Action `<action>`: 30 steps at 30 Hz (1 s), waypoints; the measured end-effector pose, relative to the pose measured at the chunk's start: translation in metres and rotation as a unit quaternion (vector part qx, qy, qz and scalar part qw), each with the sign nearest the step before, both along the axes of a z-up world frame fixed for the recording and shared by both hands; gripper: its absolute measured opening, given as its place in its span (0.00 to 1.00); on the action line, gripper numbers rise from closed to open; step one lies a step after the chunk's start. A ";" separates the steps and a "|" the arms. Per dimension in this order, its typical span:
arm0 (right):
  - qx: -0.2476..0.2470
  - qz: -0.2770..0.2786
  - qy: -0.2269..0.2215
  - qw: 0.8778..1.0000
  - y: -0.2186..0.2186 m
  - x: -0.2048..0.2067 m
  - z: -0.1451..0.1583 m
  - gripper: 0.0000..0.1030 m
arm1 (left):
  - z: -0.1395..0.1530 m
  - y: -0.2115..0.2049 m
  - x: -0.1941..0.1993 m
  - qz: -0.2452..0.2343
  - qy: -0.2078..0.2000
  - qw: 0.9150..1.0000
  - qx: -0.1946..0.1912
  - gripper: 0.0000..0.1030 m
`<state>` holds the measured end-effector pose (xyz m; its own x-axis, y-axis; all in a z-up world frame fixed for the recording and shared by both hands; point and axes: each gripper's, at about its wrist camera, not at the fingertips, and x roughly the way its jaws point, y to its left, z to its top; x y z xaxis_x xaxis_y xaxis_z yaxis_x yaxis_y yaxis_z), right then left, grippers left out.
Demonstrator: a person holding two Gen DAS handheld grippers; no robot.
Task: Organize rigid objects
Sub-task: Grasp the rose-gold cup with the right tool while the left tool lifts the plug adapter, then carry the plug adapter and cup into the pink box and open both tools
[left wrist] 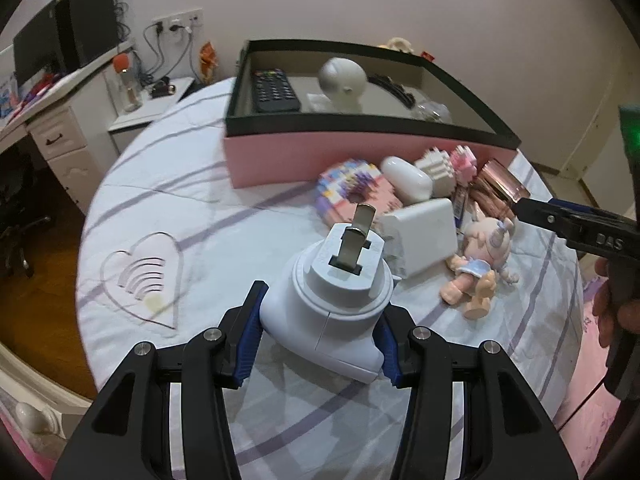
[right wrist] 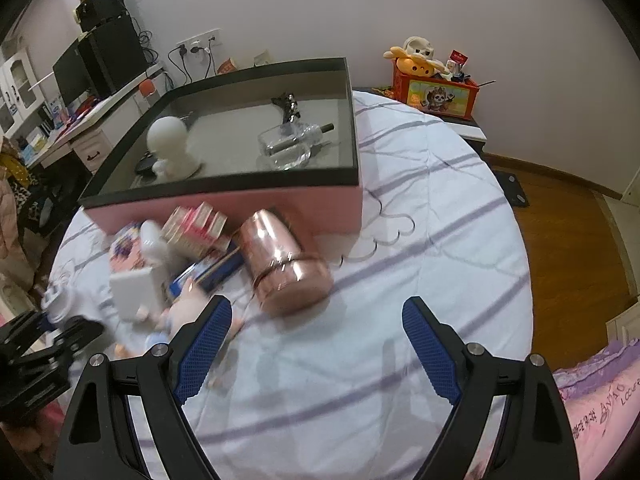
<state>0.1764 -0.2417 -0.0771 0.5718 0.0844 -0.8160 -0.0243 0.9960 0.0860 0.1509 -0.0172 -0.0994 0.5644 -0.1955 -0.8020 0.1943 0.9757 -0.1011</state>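
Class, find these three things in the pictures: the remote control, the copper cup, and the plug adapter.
remote control (left wrist: 274, 90), left wrist view, on its keypad, inside the box.
copper cup (right wrist: 286, 264), right wrist view, on its shiny side, lying on the bed.
plug adapter (left wrist: 336, 304), left wrist view, on its white body.

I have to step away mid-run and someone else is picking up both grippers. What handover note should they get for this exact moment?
Left gripper: shut on the white plug adapter, prongs pointing away, above the bedspread.
Right gripper: open, empty, just short of the rose-gold tumbler lying on its side.
Done: remote, white round figure, clear glass item and a dark item are in the pink box.
Left: adapter, tumbler, white charger, white case, block models, doll, all piled in front of the box.
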 end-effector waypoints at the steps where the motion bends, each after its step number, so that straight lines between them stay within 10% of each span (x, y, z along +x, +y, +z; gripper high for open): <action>1: -0.002 0.001 0.000 1.000 0.000 0.003 -0.001 0.86 | 0.001 0.001 0.001 0.002 -0.001 1.000 0.001 0.48; 7: -0.021 0.024 0.010 0.999 0.012 0.023 -0.011 0.85 | 0.004 0.003 0.004 0.010 -0.004 1.000 0.002 0.48; 12: -0.030 0.038 0.022 0.999 0.023 0.034 -0.025 0.48 | 0.005 0.002 0.008 0.014 -0.002 1.000 0.001 0.48; 30: -0.014 0.073 -0.069 0.995 0.029 0.031 0.074 0.46 | 0.089 0.004 0.063 0.004 -0.069 0.998 -0.009 0.48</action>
